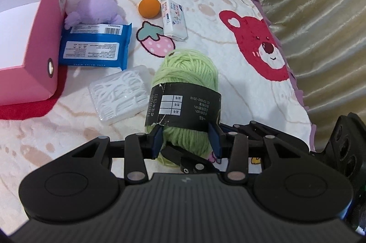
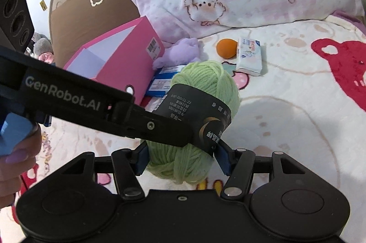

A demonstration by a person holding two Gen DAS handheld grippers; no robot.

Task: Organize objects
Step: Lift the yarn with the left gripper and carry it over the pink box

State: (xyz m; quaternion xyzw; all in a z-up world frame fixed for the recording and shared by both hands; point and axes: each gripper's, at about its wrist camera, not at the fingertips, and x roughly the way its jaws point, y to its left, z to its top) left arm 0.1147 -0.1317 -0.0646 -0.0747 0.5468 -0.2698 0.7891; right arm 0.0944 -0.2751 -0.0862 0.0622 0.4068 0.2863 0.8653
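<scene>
Two claws grip one skein of green yarn (image 1: pixel 185 73) above a bed: the left claw (image 1: pixel 186 140) and the right claw (image 2: pixel 183 157), each partly open, press their blue pads against its lower end. Ahead and left of the left claw lie a clear box of floss picks (image 1: pixel 120 94), a blue wipes pack (image 1: pixel 96 46) and an open pink box (image 1: pixel 34 41).

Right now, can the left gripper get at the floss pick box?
Probably not yet: the left gripper is shut on the green yarn, as is the right gripper. The floss pick box itself lies uncovered beside the yarn.
</scene>
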